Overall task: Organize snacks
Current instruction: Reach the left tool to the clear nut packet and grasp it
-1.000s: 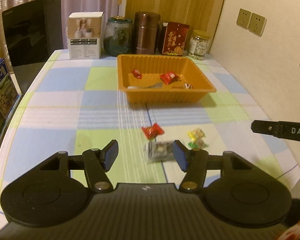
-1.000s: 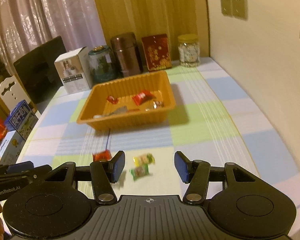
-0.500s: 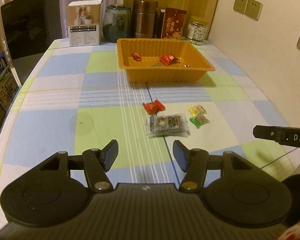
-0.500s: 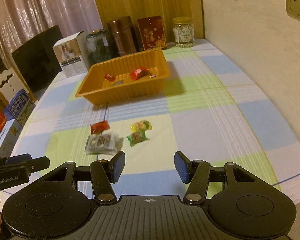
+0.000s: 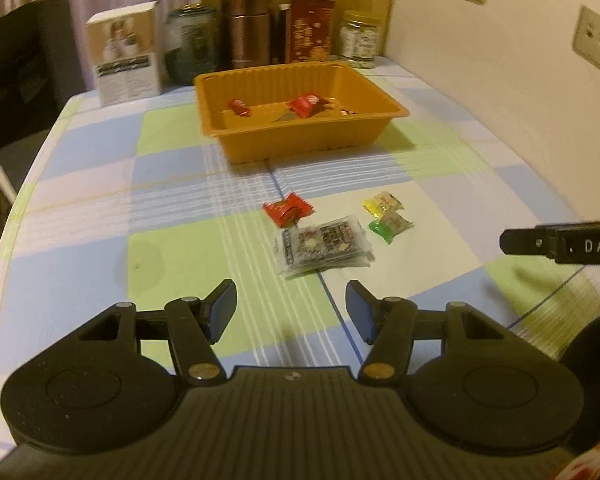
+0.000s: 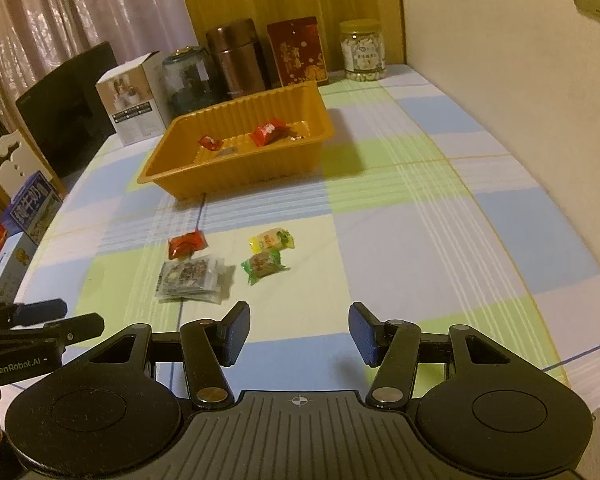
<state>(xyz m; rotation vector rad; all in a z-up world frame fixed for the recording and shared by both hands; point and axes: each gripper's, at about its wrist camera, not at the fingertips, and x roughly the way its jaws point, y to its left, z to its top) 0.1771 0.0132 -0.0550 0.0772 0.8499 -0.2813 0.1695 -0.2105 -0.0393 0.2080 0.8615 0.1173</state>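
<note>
While both grippers gape empty, snacks (image 5: 324, 246) lie beyond their fingers (image 5: 222, 312).

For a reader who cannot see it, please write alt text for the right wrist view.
Four wrapped snacks lie loose on a checked tablecloth, in front of the right gripper with open, empty jaws. Behind them, an orange tray holds a few red sweets.

The surface (image 5: 180, 184) has a cloth with blue, green and white squares and thin stripes. The tray (image 5: 300, 140) is orange. One candy (image 5: 288, 210) is red, one (image 5: 382, 203) yellow, one (image 5: 390, 226) green. Both tools (image 5: 291, 312) (image 6: 299, 332) are black with blue pads.
</note>
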